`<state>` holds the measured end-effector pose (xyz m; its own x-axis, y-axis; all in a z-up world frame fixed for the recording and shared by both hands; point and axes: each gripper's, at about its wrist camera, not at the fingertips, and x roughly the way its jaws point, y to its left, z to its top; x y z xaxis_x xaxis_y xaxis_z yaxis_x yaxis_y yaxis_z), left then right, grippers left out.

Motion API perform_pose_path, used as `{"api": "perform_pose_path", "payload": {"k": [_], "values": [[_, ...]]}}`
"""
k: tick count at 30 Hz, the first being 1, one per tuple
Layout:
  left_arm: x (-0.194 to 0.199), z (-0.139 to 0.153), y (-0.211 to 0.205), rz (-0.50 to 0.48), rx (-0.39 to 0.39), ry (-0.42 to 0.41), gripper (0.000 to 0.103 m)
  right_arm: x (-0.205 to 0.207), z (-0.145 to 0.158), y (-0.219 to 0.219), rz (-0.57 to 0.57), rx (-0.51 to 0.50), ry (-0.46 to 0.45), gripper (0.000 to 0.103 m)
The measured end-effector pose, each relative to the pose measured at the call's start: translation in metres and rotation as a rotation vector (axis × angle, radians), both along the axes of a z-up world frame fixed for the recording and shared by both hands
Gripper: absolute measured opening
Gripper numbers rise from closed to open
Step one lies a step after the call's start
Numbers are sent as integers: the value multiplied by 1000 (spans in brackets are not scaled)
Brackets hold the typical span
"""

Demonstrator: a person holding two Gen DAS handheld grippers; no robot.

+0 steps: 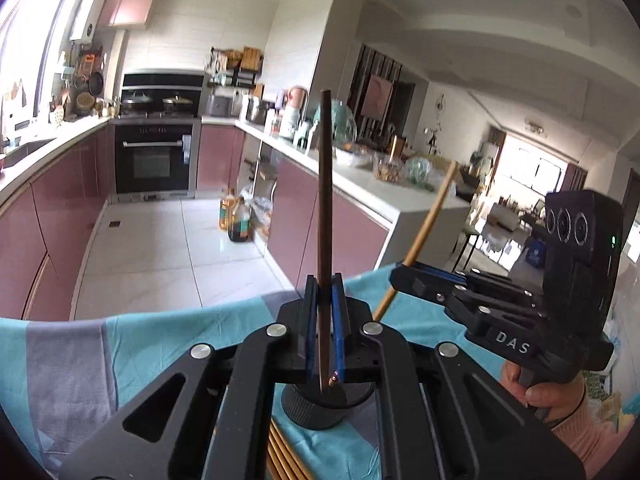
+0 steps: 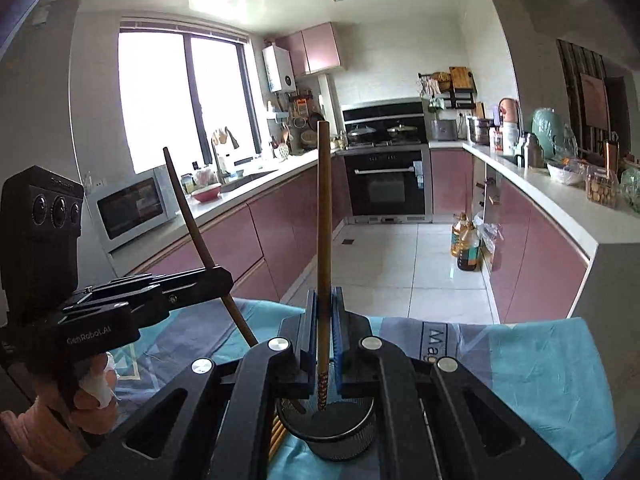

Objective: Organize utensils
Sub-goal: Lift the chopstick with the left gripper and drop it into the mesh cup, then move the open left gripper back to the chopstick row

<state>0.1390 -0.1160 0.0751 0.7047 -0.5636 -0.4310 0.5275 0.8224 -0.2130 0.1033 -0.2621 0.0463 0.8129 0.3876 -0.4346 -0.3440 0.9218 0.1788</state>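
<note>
While both grippers are hovering over the black holder (image 1: pixel 316 404), each is clamping one chopstick. To the holder's left, the left gripper (image 1: pixel 324 300) is pinching the dark chopstick (image 1: pixel 325 200) between its blue pads (image 1: pixel 339 320), jaws pressed together on the shaft. That stick is standing nearly upright, and its lower tip is dipping just inside the holder's rim. From the right wrist view the same stick (image 2: pixel 192 232) is leaning, crossing the left gripper (image 2: pixel 218 276) and pointing down toward the holder (image 2: pixel 332 432).

Above the holder, the right gripper (image 2: pixel 324 320) is squeezing the light chopstick (image 2: pixel 325 208), jaws closed on it. Its patterned lower end is reaching into the holder's mouth, next to the dark stick's tip. In the left wrist view this light stick (image 1: pixel 430 220) is slanting up and away from the right gripper (image 1: pixel 400 274).

Just left of the holder, more light chopsticks (image 1: pixel 282 456) are lying flat in a bundle on the teal and grey cloth (image 1: pixel 160 344) that the holder is sitting on. I cannot tell whether the holder is containing anything beyond the two tips.
</note>
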Motion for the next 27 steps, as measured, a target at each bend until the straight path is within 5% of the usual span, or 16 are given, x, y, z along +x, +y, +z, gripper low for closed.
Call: {"api": "perform_pose_path", "payload": {"k": [9,11,14,27], "values": [[37,-73,-28,-36,145,120,8,25,-47,19,21,-48,194,6],[42,-79,-28,-30,153,132,17,29,-51,18,5,-44,206,8],[43,-84,-24,-12,147,125,37,28,-54,16,-17,-24,208,12],[-10,-92,48,110,101,44,47,-17,-46,14,23,15,126,32]]}}
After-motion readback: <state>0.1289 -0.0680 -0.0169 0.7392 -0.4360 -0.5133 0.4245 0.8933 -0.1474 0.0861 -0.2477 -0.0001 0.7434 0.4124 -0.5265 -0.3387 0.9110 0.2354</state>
